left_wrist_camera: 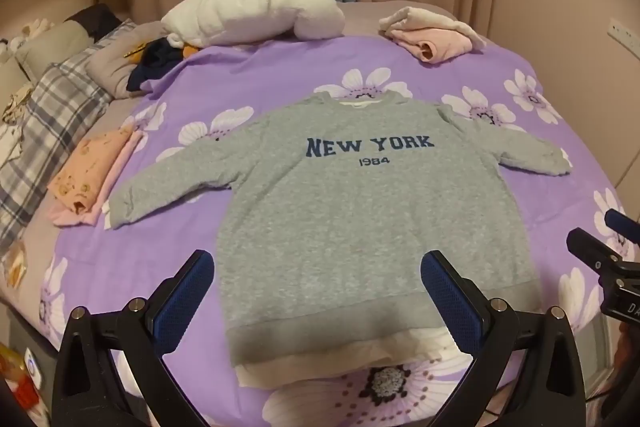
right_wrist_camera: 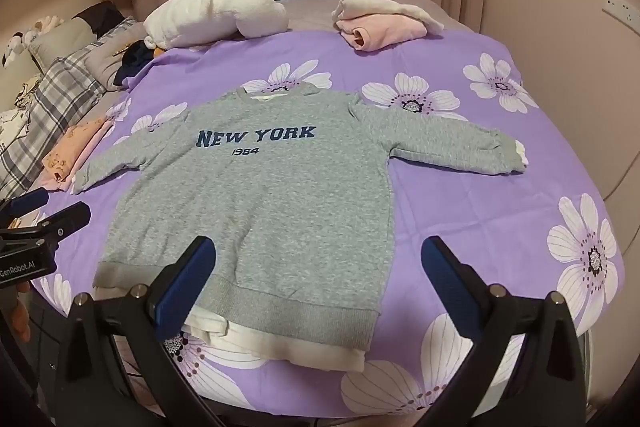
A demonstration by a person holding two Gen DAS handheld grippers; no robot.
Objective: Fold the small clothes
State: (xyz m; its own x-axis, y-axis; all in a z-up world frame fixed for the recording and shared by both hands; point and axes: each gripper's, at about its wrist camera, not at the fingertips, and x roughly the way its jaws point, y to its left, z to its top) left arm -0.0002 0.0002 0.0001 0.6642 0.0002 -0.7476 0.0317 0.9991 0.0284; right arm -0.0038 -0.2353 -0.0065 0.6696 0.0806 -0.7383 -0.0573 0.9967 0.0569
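Both sets of jaws stand wide apart and hold nothing. My left gripper (left_wrist_camera: 318, 293) hovers over the hem of the grey sweatshirt (left_wrist_camera: 360, 211), my right gripper (right_wrist_camera: 320, 279) over the hem's right corner. The sweatshirt lies flat, face up, on the purple floral bedspread (right_wrist_camera: 460, 247), both sleeves spread out.

I judge a sleeve fold comes first: I would take the right cuff (right_wrist_camera: 504, 157) and the left cuff (left_wrist_camera: 124, 205) low, pinching all layers, and carry each across the chest without dragging the body.

The white lining (right_wrist_camera: 280, 347) peeking under the hem is partly hidden by my jaws. Whether either gripper touches the cloth, I cannot tell.
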